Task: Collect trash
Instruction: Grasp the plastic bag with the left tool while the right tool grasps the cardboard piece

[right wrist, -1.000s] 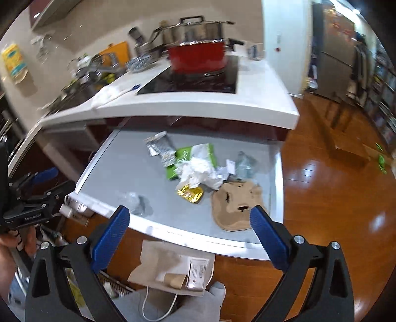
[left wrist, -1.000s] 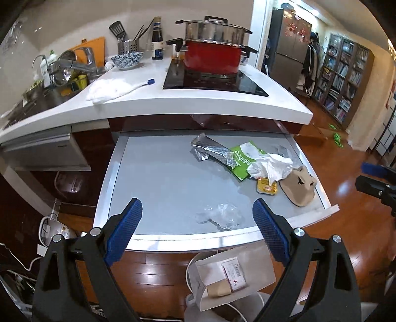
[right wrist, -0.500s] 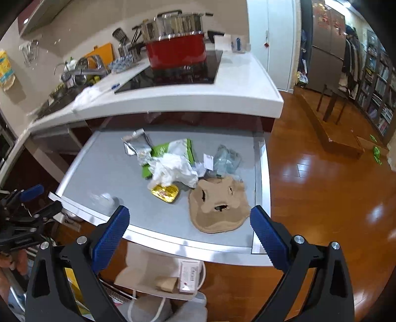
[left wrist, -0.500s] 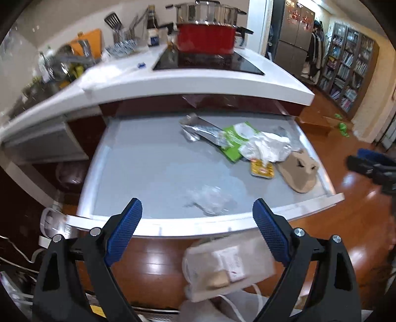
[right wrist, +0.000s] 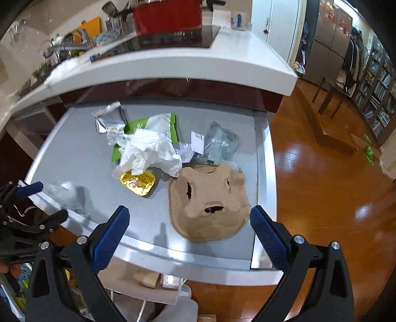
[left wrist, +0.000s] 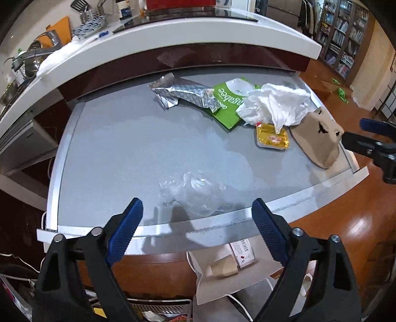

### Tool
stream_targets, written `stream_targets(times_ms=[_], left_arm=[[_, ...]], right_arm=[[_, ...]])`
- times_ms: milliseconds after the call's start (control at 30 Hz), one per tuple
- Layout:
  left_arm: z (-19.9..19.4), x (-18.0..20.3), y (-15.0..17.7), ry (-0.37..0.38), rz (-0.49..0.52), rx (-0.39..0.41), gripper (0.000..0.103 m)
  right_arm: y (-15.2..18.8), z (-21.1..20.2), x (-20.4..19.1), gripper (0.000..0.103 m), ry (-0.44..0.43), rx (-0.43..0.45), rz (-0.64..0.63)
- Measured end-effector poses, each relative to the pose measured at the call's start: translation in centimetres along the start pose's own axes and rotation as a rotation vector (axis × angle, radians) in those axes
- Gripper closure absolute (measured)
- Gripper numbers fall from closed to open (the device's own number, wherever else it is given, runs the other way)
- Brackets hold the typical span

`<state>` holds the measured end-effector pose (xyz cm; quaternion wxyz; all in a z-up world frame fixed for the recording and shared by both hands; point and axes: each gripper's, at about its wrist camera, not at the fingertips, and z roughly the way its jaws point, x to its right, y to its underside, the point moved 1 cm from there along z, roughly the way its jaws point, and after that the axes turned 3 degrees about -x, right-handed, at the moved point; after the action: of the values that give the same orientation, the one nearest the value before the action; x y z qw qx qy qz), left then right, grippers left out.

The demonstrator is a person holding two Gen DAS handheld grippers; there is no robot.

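Observation:
Trash lies on a grey pull-out table [left wrist: 118, 138]. A crumpled clear plastic wrap [left wrist: 195, 190] sits near the front edge, just ahead of my open, empty left gripper [left wrist: 198, 223]. Further back lie a silver foil pouch [left wrist: 183, 93], a green packet [left wrist: 226, 104], a crumpled white tissue [left wrist: 274, 104], a gold sauce tub [left wrist: 272, 138] and a brown cardboard cup holder [right wrist: 210, 203]. My right gripper [right wrist: 189, 228] is open and empty, just in front of the cup holder. A clear plastic bag [right wrist: 221, 142] lies behind it.
A paper bag [left wrist: 230, 275] holding a paper cup and a box stands on the floor below the table's front edge. A white counter [left wrist: 173, 37] with a red pot [right wrist: 168, 17] overhangs the table's back. Wooden floor [right wrist: 321, 173] lies to the right.
Both grippers have moved forward and down toward the table. The clear wrap now sits close to the left gripper, the cup holder close to the right. Both stay open.

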<state>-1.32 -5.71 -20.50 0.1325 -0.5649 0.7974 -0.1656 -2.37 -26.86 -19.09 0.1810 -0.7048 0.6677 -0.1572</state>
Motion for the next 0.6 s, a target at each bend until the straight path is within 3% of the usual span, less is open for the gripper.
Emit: stream_targets(times_ms=[67,233,400,533,600], left_arm=[[0.6,-0.2,-0.1,0.005,0.000,-0.022,0.024],[1.1,-0.6,-0.2,0.030,-0.023,-0.034,0.025],[1.9,-0.4,-0.4,0.044,-0.023,-0.057,0.035],[3.0,-0.6,-0.4,0.088,-0.051,-0.091,0.061],[3.2,-1.0,-0.3,0.126,-0.073,-0.092,0.064]], right_arm=[[-0.3,1.2,-0.1,0.007,0.015,-0.029,-0.006],[-0.6,2.8,0.6,0.007,0.044,-0.061,0.017],[-0.8,3.8,1.0,0.007,0.049,-0.087,0.013],[-0.9,4.3,1.2,0.007,0.034,-0.091,0.016],[-0.9,4.6,1.5,0.007,0.022,-0.098,0.026]])
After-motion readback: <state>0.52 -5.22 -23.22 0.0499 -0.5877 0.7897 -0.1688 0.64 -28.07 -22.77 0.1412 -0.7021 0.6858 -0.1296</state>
